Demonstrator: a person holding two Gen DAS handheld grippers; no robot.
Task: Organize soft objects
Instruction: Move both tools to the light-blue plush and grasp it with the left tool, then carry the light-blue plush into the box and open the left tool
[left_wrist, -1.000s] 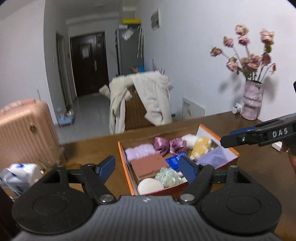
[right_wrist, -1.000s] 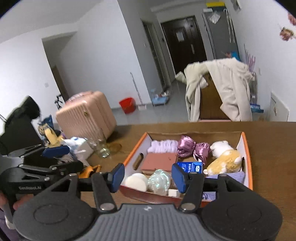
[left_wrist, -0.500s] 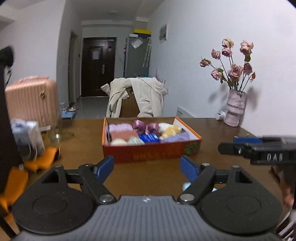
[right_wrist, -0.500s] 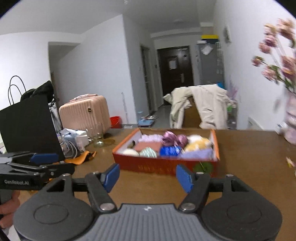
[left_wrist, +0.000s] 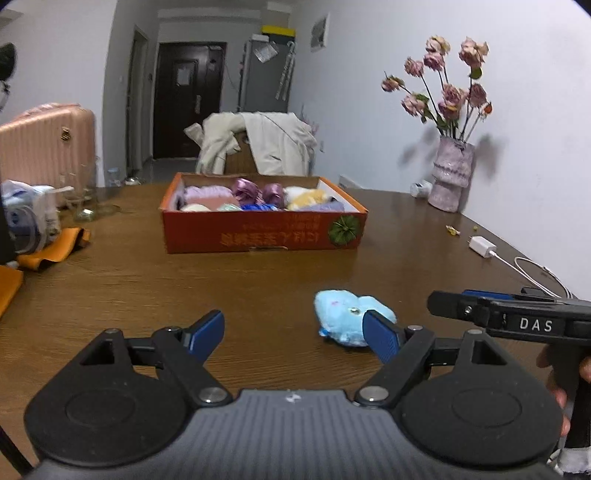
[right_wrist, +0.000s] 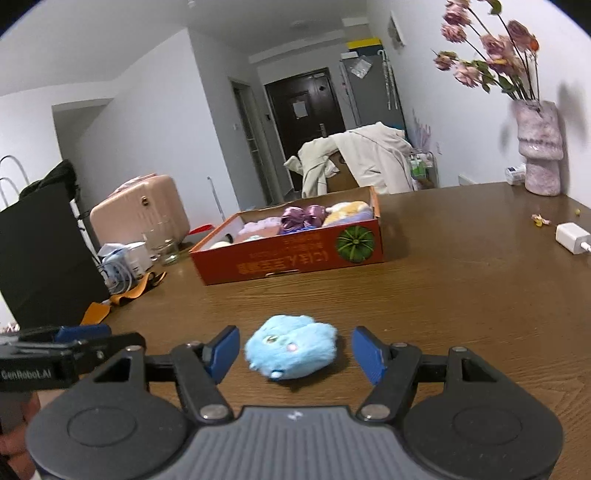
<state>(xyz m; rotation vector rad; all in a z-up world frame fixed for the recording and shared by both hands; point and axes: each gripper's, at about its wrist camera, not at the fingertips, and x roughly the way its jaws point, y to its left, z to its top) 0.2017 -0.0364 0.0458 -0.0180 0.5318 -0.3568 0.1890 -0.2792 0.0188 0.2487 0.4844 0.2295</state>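
Table (right_wrist: 461, 295) first: brown wood, mostly bare on the near side. Far centre sits the orange box (right_wrist: 295, 258), already stocked with soft items: lilac cloth, a purple bow (right_wrist: 304, 216), a yellow-and-white plush (right_wrist: 351, 210). Exactly how many pieces are in there I can't count from this low angle.

Step in hand, as I read it: pick-up of the last loose soft item. The blue plush (right_wrist: 291, 350) lies alone on the near table, well apart from the box, on the near side of it.

Your right gripper (right_wrist: 295, 352) is lined up on it: jaws wide, plush sitting between the blue pads (right_wrist: 221, 350), small gap each side, nothing pressed yet. Not a grip.

Your left gripper (left_wrist: 293, 334) is empty, jaws wide and opening further. In its view the plush is off to the right, partly behind the right-hand pad, not between the jaws. So the left is spare here.

Next move, my call:
- Push the right gripper a bit further forward so the pads straddle the body of the plush, not just its near edge.
- Close until the fur compresses; it's squashy, so expect to close a long way.
- Lift clear, carry far to the box, drop in whatever gap is left.
- Keep the left clear of the path.

Risk: pads pinch only fur and it slips on lift.
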